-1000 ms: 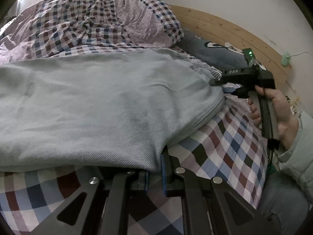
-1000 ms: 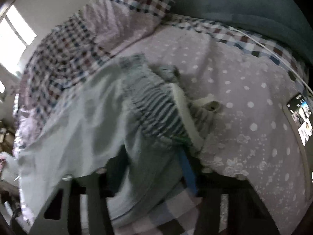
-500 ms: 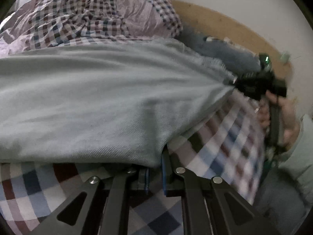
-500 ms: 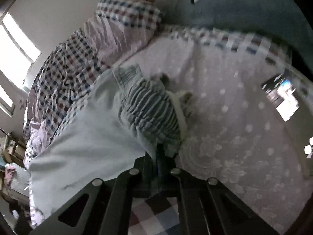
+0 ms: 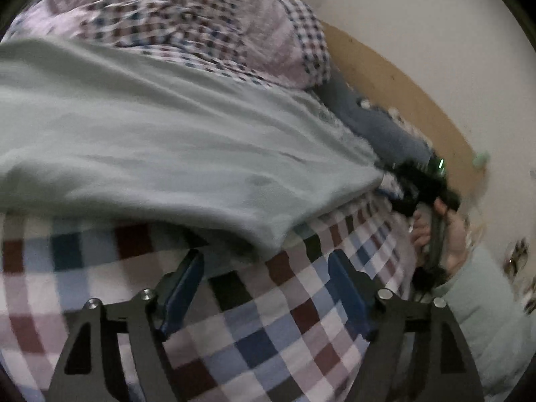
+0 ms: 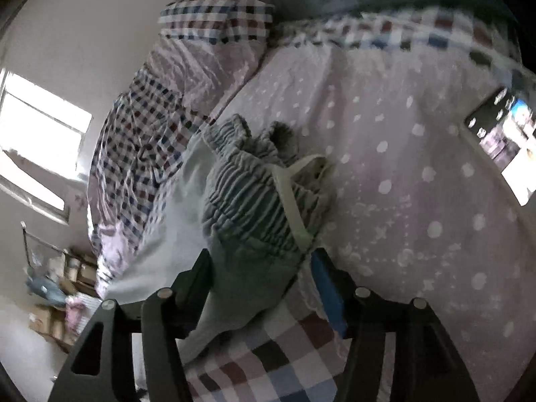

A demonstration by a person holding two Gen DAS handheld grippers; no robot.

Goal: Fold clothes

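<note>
A pale blue-green garment (image 5: 167, 140) lies spread over the checked bed. My left gripper (image 5: 264, 278) is open, and the garment's near hem sits just beyond its blue pads without touching them. At the garment's far corner, the left wrist view shows my right gripper (image 5: 398, 174), blurred, held by a hand (image 5: 449, 234). In the right wrist view the right gripper (image 6: 261, 284) is open, with the garment (image 6: 241, 288) lying loose between its fingers. The gathered elastic waistband (image 6: 244, 201) and a cream drawstring (image 6: 291, 197) are bunched just ahead of it.
A lit phone (image 6: 502, 144) lies on the dotted pink sheet (image 6: 402, 184) to the right. A checked duvet and pillow (image 5: 207, 30) are piled at the back, with a blue-grey pillow (image 5: 368, 124) against the wooden headboard (image 5: 402, 87). A window (image 6: 40, 127) and floor clutter show at left.
Both grippers were shut on the garment half a second ago and now stand open. The left has let the hem drop; the cloth lies slack on the bed.
</note>
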